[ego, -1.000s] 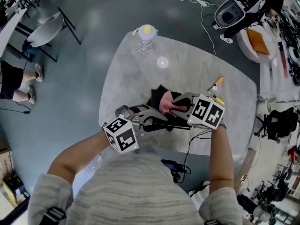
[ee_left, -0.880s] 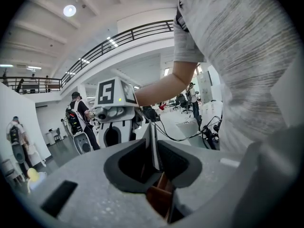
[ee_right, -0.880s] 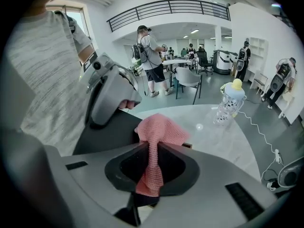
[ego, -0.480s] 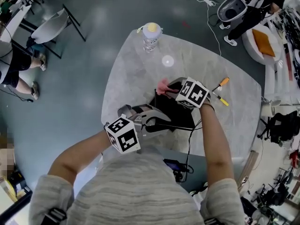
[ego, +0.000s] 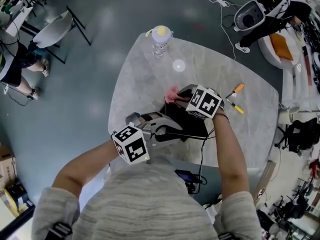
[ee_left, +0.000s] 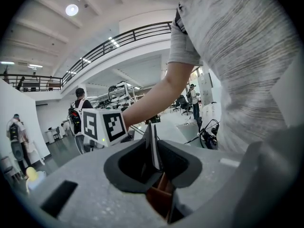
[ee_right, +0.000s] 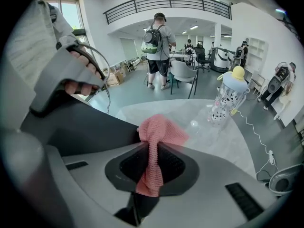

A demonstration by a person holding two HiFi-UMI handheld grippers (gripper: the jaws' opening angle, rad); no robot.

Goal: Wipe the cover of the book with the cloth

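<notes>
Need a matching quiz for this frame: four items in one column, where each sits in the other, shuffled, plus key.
1. pink cloth
2. black book
3. baby bottle
4. orange-tipped pen

A. lying on the table, right of the black book
B. pinched in the right gripper
C. standing near the table's far edge
D. edge clamped by the left gripper

Pairs: 1-B, 2-D, 3-C, 4-A

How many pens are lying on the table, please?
2. Both lie on the right part of the table: an orange-capped pen farther from the person, and a yellow-tipped pen just nearer. More could be hidden from view.
</notes>
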